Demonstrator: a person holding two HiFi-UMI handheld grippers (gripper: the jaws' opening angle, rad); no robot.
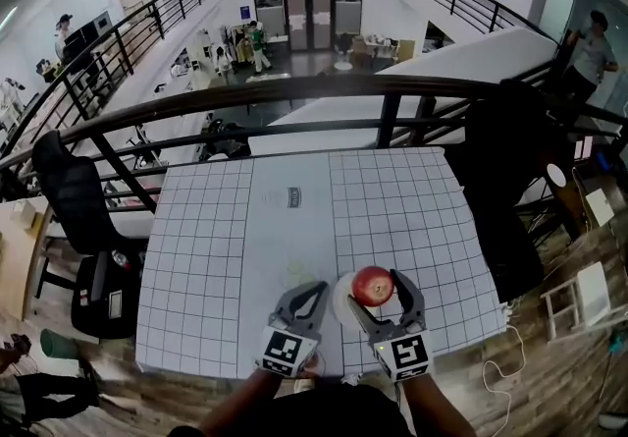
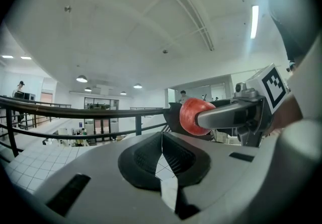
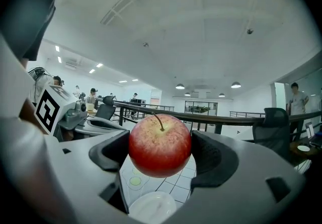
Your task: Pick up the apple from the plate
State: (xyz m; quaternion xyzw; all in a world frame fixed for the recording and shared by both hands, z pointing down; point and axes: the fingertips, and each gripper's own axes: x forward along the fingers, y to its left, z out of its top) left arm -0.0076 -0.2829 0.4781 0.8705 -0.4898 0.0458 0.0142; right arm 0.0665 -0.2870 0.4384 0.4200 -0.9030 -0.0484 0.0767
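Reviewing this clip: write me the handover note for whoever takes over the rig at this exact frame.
The right tool is shut on the apple, stem up, held in the air.
The left tool is shut with nothing in it, just beside the right one.
The plate is white and bare, on the gridded table, below the apple.
Done: apple gripped and lifted clear of the plate.
Left: nothing of the pick itself; probably just keep the grip steady.

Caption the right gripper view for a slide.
Right gripper holds the red apple above the white plate.
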